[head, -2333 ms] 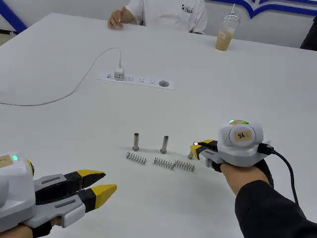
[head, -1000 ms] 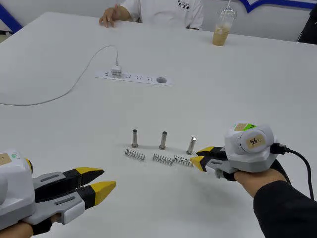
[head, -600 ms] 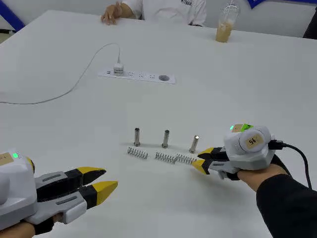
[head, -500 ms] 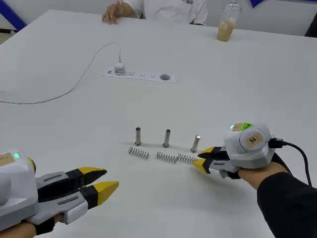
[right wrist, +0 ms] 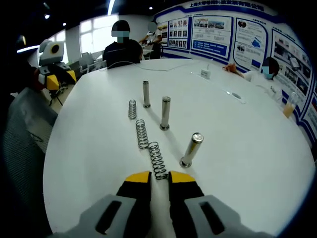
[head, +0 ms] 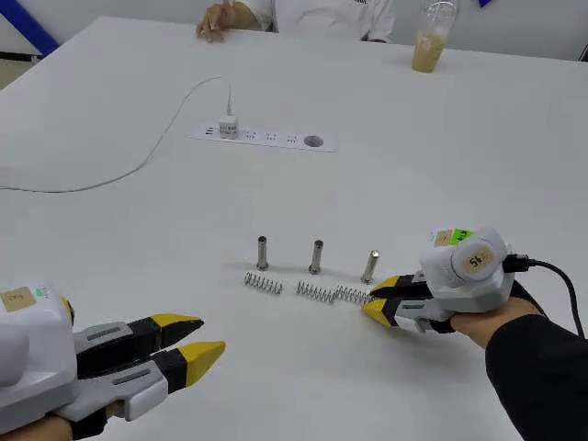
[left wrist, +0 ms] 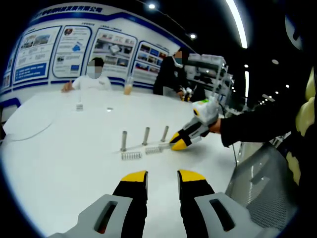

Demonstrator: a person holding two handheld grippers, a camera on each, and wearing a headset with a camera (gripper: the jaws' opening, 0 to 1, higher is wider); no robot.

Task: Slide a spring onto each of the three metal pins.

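All three pins stand bare on the white table [head: 478, 147]: the left pin [head: 263, 253], the middle pin [head: 317, 257] and the right pin [head: 370, 266], in a row ahead of us. The three springs lie flat just in front of them, none on a pin. The left spring [head: 264, 283] lies by itself, while the middle spring [head: 316, 292] and the right spring [head: 353, 294] lie end to end, touching or nearly so. We judge the task hardly begun: no spring is seated, and all three are left to do.

The step in hand looks to us like the first pickup. Our right gripper [right wrist: 159, 177] is low at the table, with the near end of the right spring between its yellow tips. Its jaws are narrow, about a spring's width apart, and we cannot tell whether they pinch the coil or only flank it. The right pin stands just beside that spring, so it is the likely first target.

Our left gripper [left wrist: 162, 176] hovers close to us, well apart from the parts. Its jaws are moderately spread and hold nothing.

Farther out, a power strip [head: 266, 138] with a white cable [head: 138, 163] lies mid-table. A cup [head: 429, 46] of drink stands at the far edge, with a person's hand [head: 219, 16] resting on the table there.
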